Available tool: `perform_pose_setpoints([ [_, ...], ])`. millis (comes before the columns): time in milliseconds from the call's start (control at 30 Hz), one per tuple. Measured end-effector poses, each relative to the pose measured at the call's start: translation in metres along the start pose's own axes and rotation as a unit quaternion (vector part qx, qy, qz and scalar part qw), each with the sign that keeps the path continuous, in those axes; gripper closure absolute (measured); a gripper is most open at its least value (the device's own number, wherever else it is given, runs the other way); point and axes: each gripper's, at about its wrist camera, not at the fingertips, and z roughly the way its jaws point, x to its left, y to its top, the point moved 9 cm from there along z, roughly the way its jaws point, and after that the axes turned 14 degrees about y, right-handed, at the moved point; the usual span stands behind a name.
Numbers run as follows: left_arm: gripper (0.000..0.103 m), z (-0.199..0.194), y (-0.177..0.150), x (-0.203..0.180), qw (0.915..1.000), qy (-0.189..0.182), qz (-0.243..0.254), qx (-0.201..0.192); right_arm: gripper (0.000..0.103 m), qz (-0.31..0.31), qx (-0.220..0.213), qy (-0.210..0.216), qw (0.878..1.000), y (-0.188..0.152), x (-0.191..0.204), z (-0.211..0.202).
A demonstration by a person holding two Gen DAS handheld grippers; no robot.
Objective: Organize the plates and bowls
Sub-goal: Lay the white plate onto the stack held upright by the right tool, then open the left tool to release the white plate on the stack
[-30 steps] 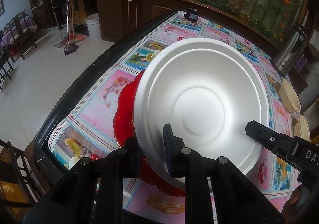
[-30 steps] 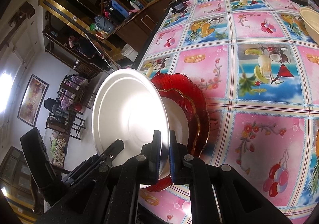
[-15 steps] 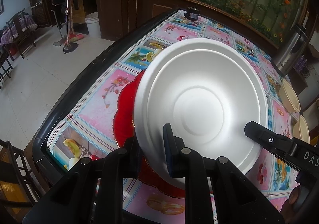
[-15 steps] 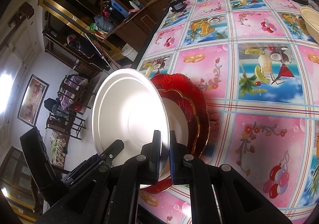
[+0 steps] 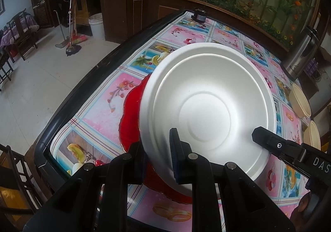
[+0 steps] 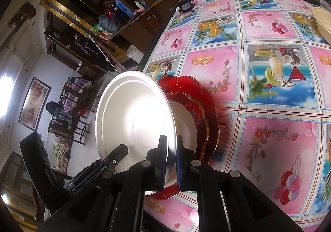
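A white foam plate point(image 5: 206, 112) hangs tilted over the near corner of the table, gripped at its near rim from two sides. My left gripper point(image 5: 159, 159) is shut on that rim. My right gripper point(image 6: 171, 159) is shut on the rim further right; it shows in the left wrist view as a black finger point(image 5: 269, 143). Beneath the plate point(image 6: 134, 120) lies a large red scalloped plate point(image 6: 206, 97). On it sits a smaller gold-edged red plate point(image 6: 199, 112), with another white plate point(image 6: 186, 126) on top. The held plate hides most of the red stack point(image 5: 130, 116) in the left wrist view.
The flowered tablecloth point(image 6: 258, 87) runs to a black table edge point(image 5: 82, 91) on the left. Two cream bowls point(image 5: 300, 101) point(image 5: 312, 137) stand at the far right, a steel flask point(image 5: 300, 54) behind them. A small dark jar point(image 5: 199, 16) sits at the far corner. Wooden chairs point(image 5: 12, 161) stand beside the table.
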Motion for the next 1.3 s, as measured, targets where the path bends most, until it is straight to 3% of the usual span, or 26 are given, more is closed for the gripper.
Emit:
perform_pose_setpoints([
  [1300, 0.086, 0.0009, -0.0015, -0.0019, 1.0, 0.003, 0.004, 0.007, 0.092, 0.009, 0.004, 0.002, 1.0, 0.0016, -0.007, 0.0017],
])
